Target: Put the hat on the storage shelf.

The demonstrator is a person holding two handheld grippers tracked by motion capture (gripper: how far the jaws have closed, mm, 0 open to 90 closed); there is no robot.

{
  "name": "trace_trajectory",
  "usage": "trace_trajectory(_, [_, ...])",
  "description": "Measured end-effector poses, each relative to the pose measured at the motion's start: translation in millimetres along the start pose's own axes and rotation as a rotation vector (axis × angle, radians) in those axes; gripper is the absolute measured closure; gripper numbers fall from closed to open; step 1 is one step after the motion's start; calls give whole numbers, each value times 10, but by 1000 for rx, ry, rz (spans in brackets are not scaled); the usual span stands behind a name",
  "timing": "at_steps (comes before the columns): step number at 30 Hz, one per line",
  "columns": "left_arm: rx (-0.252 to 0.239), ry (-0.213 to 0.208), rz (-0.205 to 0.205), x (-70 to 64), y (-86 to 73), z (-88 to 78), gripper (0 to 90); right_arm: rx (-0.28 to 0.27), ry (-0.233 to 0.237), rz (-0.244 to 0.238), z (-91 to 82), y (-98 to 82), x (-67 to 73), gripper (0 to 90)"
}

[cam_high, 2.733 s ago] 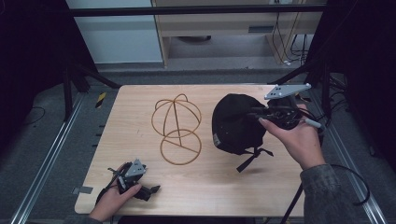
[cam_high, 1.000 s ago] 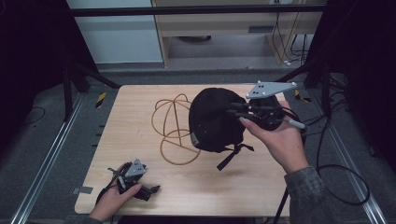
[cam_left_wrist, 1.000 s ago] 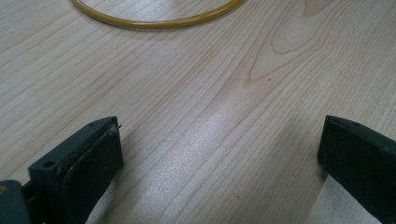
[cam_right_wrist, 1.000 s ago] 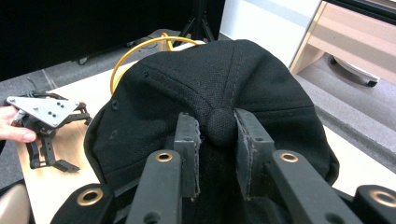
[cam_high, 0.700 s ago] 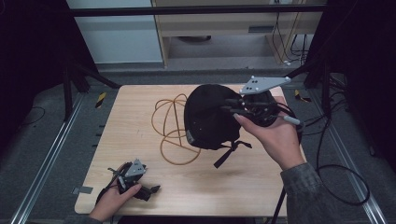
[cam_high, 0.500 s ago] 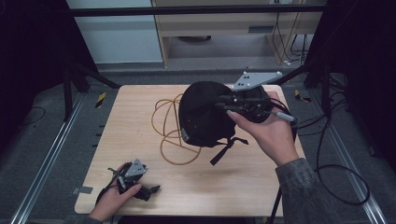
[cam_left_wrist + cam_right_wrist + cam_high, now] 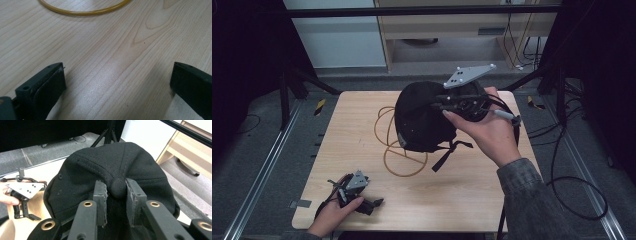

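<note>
The right gripper [image 7: 439,102] is clamped on the crown of one black cap [image 7: 422,120], its two jaws pinching the small top button [image 7: 118,188] between them, as the right gripper view makes plain. The cap hangs in the air over the far middle of the table [image 7: 472,195], and two loose straps [image 7: 447,155] dangle from its underside. Beneath and to the left of it stands one golden wire stand [image 7: 397,150], its rings partly hidden behind the cap; its base ring lies flat on the wood.

The left gripper [image 7: 374,203] rests at the near left corner of the table, held by one hand [image 7: 332,217]. Its jaws are spread wide with nothing between them but bare tabletop, and the edge of the stand's base ring [image 7: 85,11] curves past just beyond them.

Two grippers, one cap, one stand: that is all on the table.
</note>
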State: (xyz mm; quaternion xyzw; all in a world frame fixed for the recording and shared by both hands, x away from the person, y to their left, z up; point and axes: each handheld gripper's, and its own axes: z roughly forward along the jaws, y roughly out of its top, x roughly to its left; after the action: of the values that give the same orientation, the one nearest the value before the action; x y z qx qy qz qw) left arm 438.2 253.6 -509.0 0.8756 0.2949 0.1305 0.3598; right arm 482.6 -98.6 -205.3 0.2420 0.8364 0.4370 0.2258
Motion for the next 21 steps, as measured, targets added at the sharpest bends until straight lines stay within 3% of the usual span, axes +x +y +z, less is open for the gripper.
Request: trace_trajectory(21, [-1, 1, -1, -2, 0, 1, 0, 37, 12, -54, 272, 372, 37, 727])
